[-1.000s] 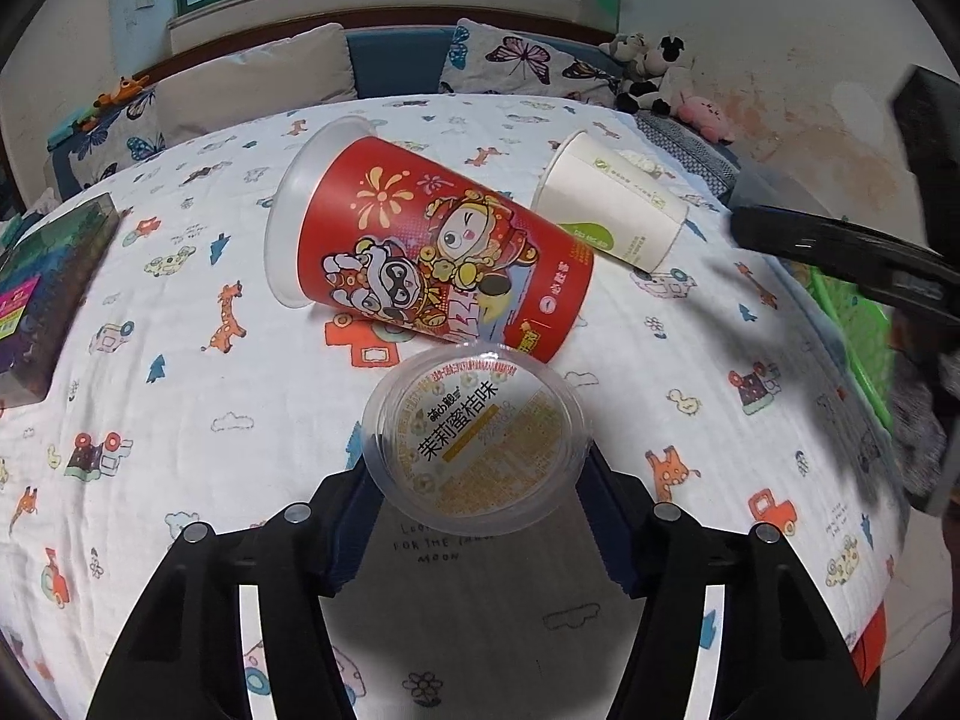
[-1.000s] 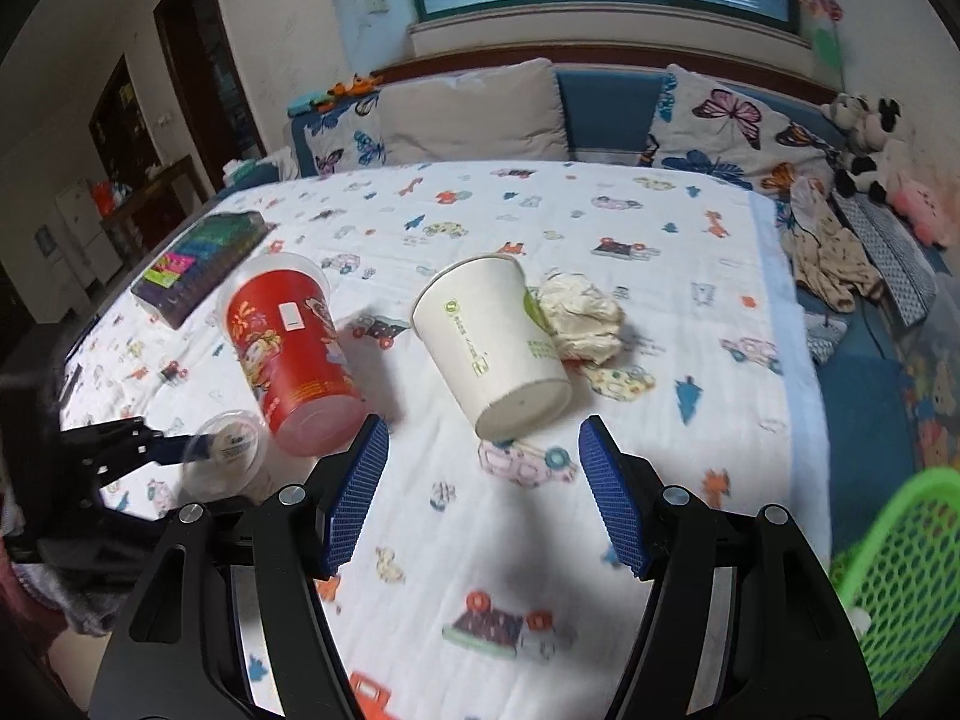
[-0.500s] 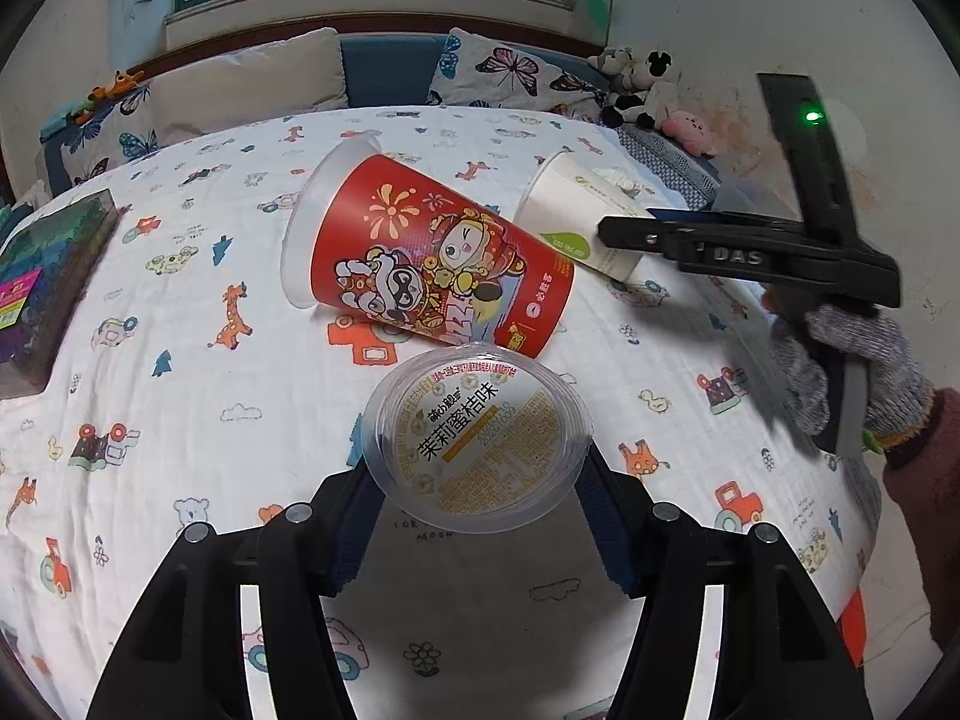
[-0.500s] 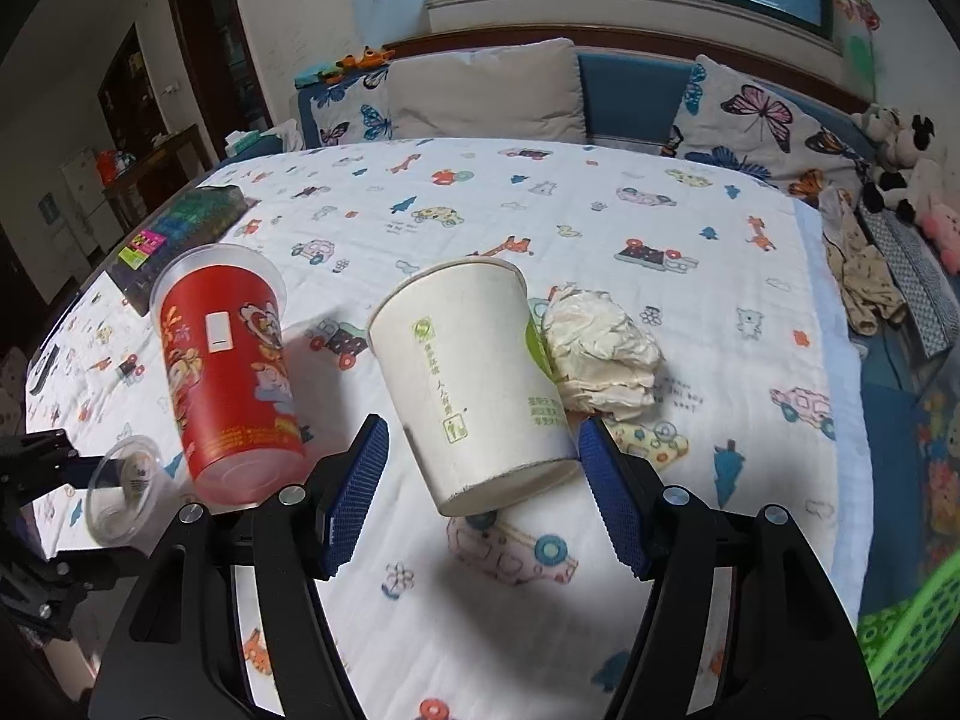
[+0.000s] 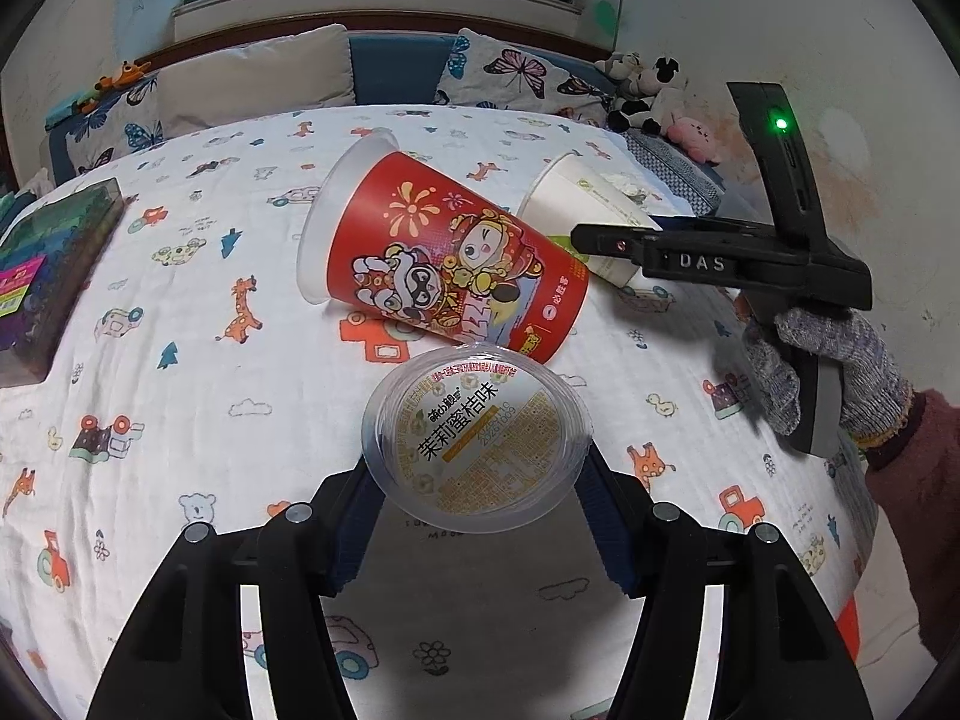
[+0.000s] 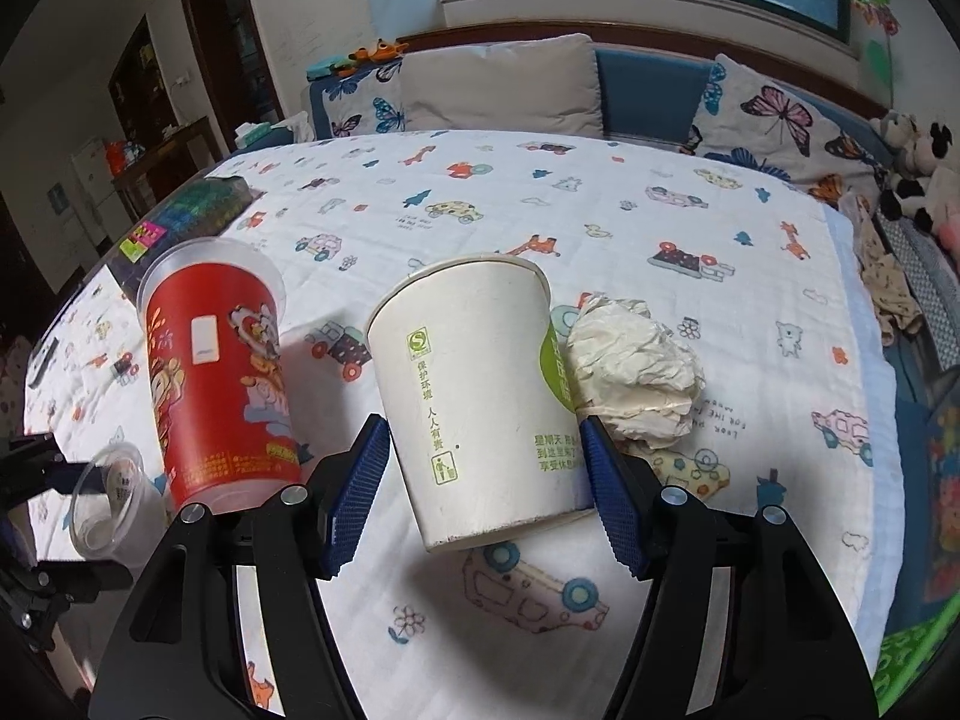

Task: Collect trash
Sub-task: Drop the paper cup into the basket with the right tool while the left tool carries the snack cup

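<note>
My left gripper (image 5: 477, 501) is shut on a clear plastic jelly cup (image 5: 477, 441) with a yellow printed lid, held above the bed. A red cartoon cup (image 5: 444, 267) lies on its side just beyond it, and it also shows in the right wrist view (image 6: 222, 378). My right gripper (image 6: 486, 480) is open, its blue pads on either side of a white paper cup (image 6: 480, 390) lying on its side; contact is not clear. A crumpled white tissue (image 6: 636, 372) lies against the cup's right side. The jelly cup (image 6: 114, 498) shows at lower left there.
The bed has a white cartoon-print sheet (image 6: 660, 228). A dark box (image 5: 42, 264) of colourful items lies at its left edge. A green mesh basket (image 6: 918, 654) sits off the bed at lower right. Pillows (image 6: 504, 84) and plush toys (image 6: 918, 162) line the far side.
My right gripper has moved forward to the white paper cup, which now sits between its pads. My left gripper still holds the jelly cup, nearly unmoved.
</note>
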Action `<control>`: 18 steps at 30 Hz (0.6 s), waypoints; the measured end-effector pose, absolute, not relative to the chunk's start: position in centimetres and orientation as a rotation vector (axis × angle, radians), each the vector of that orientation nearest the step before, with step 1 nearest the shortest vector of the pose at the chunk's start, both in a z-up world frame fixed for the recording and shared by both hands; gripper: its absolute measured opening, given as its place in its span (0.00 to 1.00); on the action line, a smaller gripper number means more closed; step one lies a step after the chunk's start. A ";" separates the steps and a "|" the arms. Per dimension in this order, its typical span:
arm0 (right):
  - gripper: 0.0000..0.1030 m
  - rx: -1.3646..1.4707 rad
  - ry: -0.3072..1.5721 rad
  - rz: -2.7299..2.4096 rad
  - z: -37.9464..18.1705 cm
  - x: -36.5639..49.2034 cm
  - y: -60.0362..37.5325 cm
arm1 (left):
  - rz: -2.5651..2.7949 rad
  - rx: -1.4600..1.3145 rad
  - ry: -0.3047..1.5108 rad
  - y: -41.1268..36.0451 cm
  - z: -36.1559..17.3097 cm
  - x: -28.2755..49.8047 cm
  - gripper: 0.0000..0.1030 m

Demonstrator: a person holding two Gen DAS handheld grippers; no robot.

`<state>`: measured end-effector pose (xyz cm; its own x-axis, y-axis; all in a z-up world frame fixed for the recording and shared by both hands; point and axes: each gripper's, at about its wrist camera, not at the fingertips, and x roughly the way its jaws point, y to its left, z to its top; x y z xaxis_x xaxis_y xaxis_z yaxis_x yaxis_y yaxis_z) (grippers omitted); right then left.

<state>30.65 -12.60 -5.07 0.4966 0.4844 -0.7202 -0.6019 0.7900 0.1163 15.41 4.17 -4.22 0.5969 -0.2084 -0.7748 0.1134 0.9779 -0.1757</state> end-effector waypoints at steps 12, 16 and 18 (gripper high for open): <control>0.62 -0.077 0.805 0.628 -2.8 25.0 -16.4 | -0.210 -0.107 0.879 2.7 -2.5 14.0 0.58; 0.62 -0.041 0.796 0.598 -2.1 22.6 -18.9 | -0.237 -0.092 0.866 1.3 -1.9 13.7 0.58; 0.62 -0.026 0.792 0.580 -1.8 21.6 -20.1 | -0.249 -0.086 0.861 0.5 -1.6 13.6 0.58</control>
<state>21.60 -20.08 -1.82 0.5556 0.4813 -0.6780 -0.5005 0.8447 0.1895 13.58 0.51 -1.58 0.6248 -0.2515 -0.7392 0.1822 0.9675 -0.1751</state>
